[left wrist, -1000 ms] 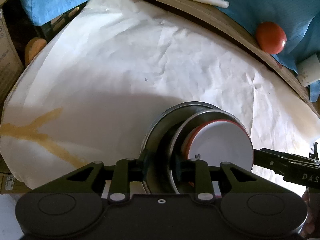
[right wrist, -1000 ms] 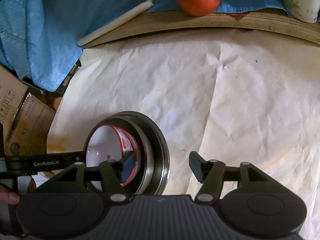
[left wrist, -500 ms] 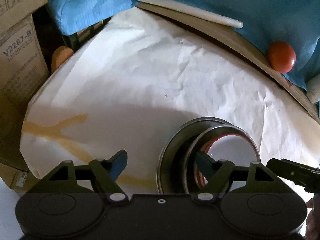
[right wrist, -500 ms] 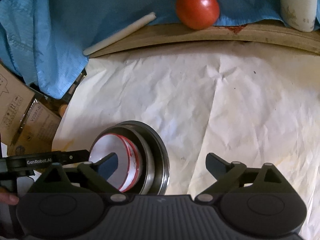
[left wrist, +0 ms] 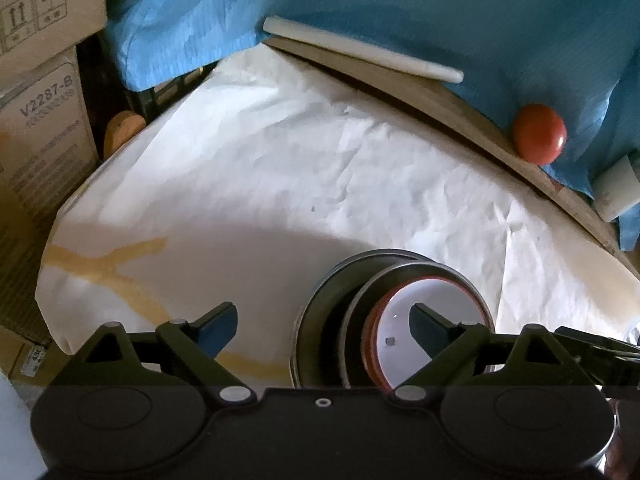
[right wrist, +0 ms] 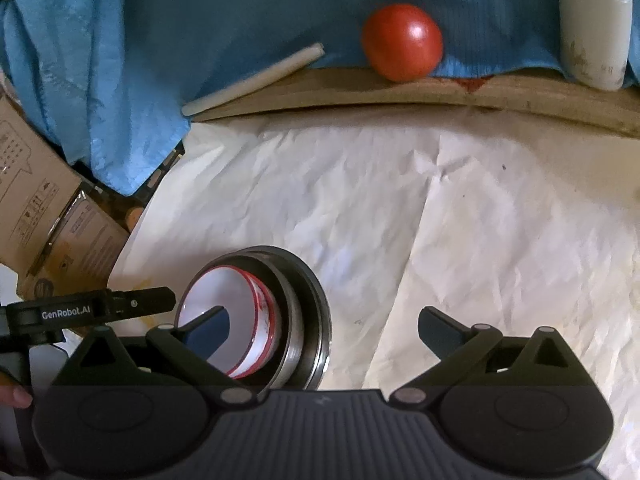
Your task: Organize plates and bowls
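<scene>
**Three dishes nested, both claws spread**

Three dishes sit one inside another on the crumpled white paper [left wrist: 304, 168]: a wide dark metal plate [left wrist: 320, 316] at the bottom, a steel bowl [left wrist: 360, 308] in it, and a white bowl with a red rim [left wrist: 436, 308] innermost. From my left wrist view the stack lies low and right of centre; from the right wrist view it lies low and left.

My left gripper [left wrist: 324, 322] has its jaws wide apart, holding nothing (one fingertip shows in front of the white bowl, though I cannot tell whether it touches). My right gripper [right wrist: 324, 326] is likewise spread and empty, its left finger in front of the stack.

Beyond the paper a red tomato [right wrist: 402, 42] and a white stick [right wrist: 252, 80] rest on blue cloth [right wrist: 120, 40].
</scene>
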